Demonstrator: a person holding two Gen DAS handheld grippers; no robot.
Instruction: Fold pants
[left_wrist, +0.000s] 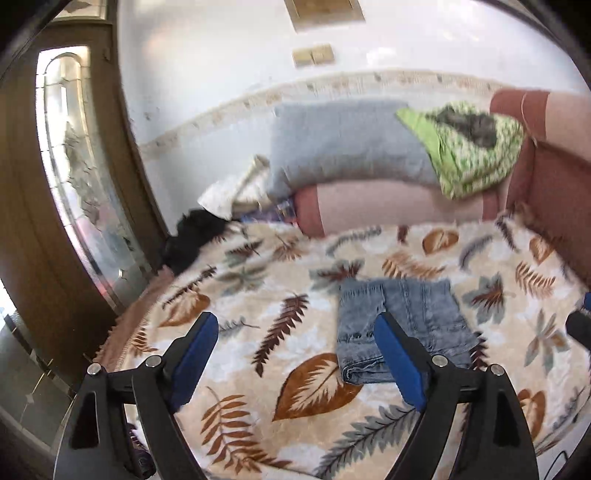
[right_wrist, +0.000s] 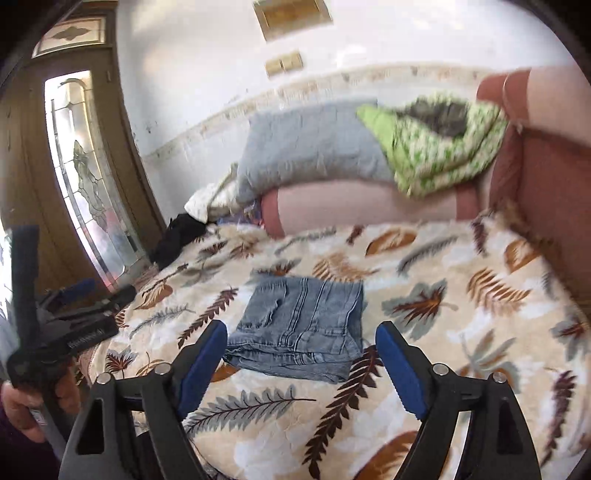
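Note:
The blue denim pants (left_wrist: 402, 325) lie folded into a compact rectangle on the leaf-patterned blanket (left_wrist: 295, 387). In the right wrist view the pants (right_wrist: 303, 328) sit just beyond my fingertips. My left gripper (left_wrist: 295, 325) is open and empty, above the blanket with the pants by its right finger. My right gripper (right_wrist: 301, 332) is open and empty, its fingers apart on either side of the near edge of the pants, not touching them. The left gripper's body (right_wrist: 55, 332) shows at the left of the right wrist view, held in a hand.
A grey pillow (left_wrist: 343, 144) and a green patterned cloth (left_wrist: 469, 147) lie on the pink sofa back (left_wrist: 399, 206). A dark garment (left_wrist: 192, 236) and a white cloth (left_wrist: 225, 195) sit at the far left edge. A wooden door with glass (left_wrist: 74, 166) stands to the left.

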